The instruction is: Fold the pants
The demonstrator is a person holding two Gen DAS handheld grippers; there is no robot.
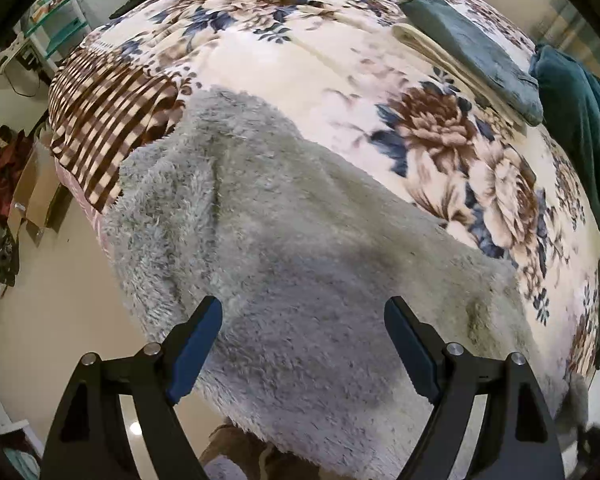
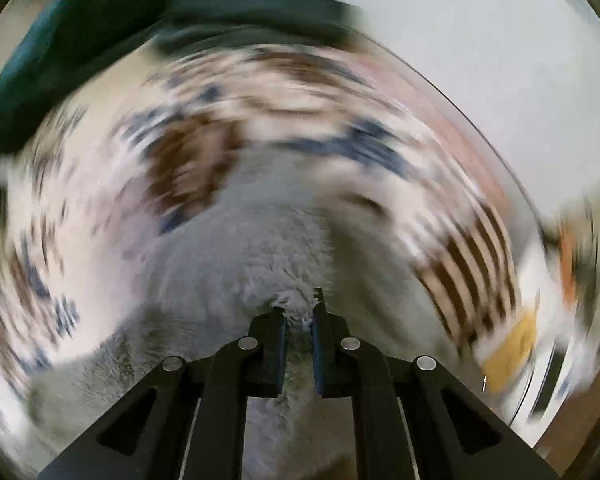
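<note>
Fluffy grey pants [image 1: 300, 248] on a cream blanket [image 1: 300, 64] with brown-and-navy flowers; brown-and-cream striped cloth [image 1: 100, 120].

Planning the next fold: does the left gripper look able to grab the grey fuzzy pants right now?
Probably yes: the left gripper is open above the grey fuzzy pants, with nothing between.

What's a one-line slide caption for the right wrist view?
Right hand-held gripper shut on the fuzzy grey pants, floral blanket behind smeared by motion blur.

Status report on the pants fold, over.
Left hand-held gripper open above grey pants. Right hand-held gripper shut on pants. Nothing lying on them.
</note>
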